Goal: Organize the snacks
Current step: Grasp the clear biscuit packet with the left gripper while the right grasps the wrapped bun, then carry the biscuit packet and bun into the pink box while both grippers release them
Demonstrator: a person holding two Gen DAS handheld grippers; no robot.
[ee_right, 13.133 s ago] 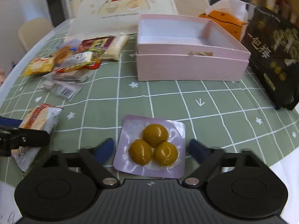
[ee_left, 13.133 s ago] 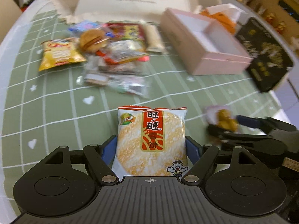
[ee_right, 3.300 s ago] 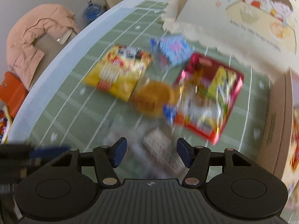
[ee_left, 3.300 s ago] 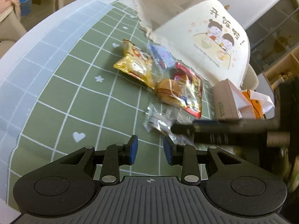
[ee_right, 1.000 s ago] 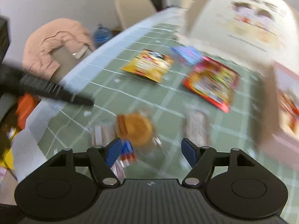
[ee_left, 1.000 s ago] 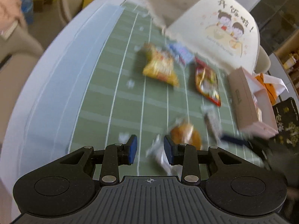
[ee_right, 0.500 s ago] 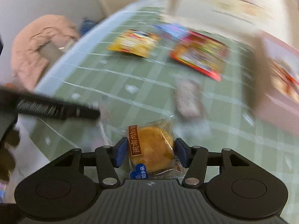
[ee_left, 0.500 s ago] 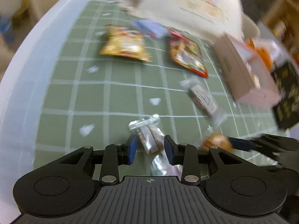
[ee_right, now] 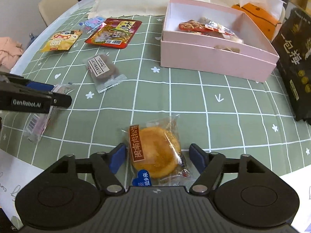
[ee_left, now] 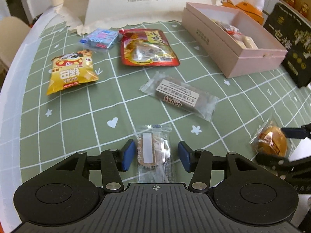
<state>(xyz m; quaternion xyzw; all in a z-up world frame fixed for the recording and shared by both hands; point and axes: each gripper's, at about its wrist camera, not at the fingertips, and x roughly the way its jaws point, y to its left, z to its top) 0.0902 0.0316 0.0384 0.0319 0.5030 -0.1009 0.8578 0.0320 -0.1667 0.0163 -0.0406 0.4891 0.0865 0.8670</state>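
Note:
My left gripper point(ee_left: 156, 155) hangs over the green checked cloth with its jaws opening. A small clear-wrapped biscuit point(ee_left: 152, 151) lies flat between the blue pads, which stand off its sides. My right gripper point(ee_right: 156, 158) is opening too. A round golden pastry in a clear wrapper point(ee_right: 155, 153) rests on the cloth between its pads, untouched. The pink box point(ee_right: 213, 58) stands at the back right with several snacks inside. In the left wrist view the pastry point(ee_left: 272, 142) shows at the far right.
A yellow bag point(ee_left: 72, 71), a blue pack point(ee_left: 101, 37), a red pouch point(ee_left: 147, 48) and a brown bar point(ee_left: 178, 95) lie on the cloth. A black box point(ee_right: 295, 58) and an orange tissue holder point(ee_right: 258, 13) flank the pink box. A cream food cover point(ee_left: 136, 0) stands behind.
Both grippers swung across the table, each carrying its packet, and rolled level. Their jaws have widened, and the biscuit and the pastry now lie loose on the cloth.

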